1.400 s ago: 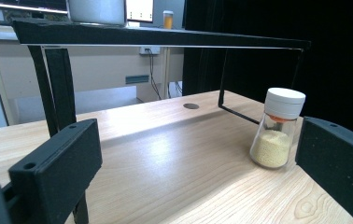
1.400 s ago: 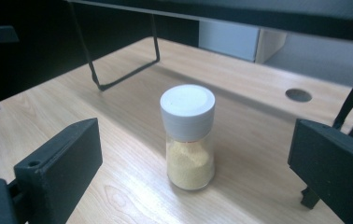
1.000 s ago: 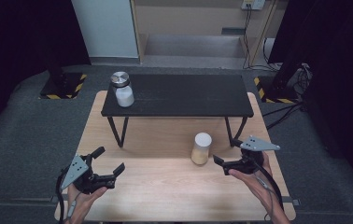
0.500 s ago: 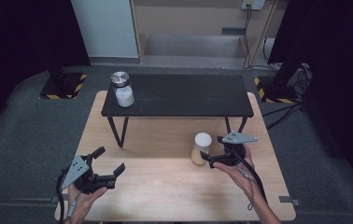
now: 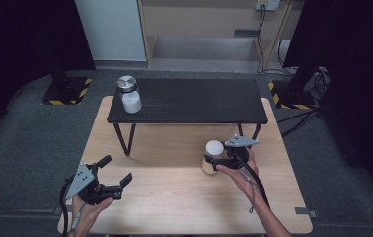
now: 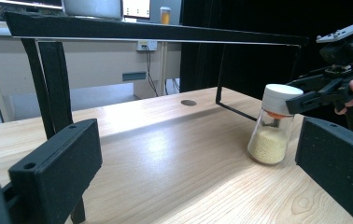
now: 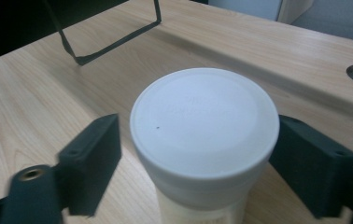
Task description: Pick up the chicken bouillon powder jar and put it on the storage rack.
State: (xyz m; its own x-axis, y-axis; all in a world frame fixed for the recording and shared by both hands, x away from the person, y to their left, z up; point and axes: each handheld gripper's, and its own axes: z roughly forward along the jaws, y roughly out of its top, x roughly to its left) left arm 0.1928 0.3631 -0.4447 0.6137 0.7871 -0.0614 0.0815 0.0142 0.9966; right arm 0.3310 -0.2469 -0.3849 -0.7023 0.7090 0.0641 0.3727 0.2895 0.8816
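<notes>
The right claw (image 5: 218, 161) sits around a jar (image 5: 212, 157) with a white lid (image 7: 205, 133) and pale yellow grains in its lower part, standing upright on the wooden worktop (image 5: 174, 197) toward its right edge, just in front of the right leg of a low black shelf (image 5: 189, 101) that spans the far part of the worktop. The claw's jaws have just been closing with the jar between them: in the right gripper view one black jaw meets the lid's rim on the right, while a narrow gap shows between the other jaw and the lid on the left, so a firm grip cannot be told. In the left gripper view the jaws reach the jar at lid height. The left claw (image 5: 113, 174) hangs over the near left corner of the worktop, its jaws wide apart and holding nothing. A second jar (image 5: 129, 95) with a metal lid stands at the left end of the black shelf.
</notes>
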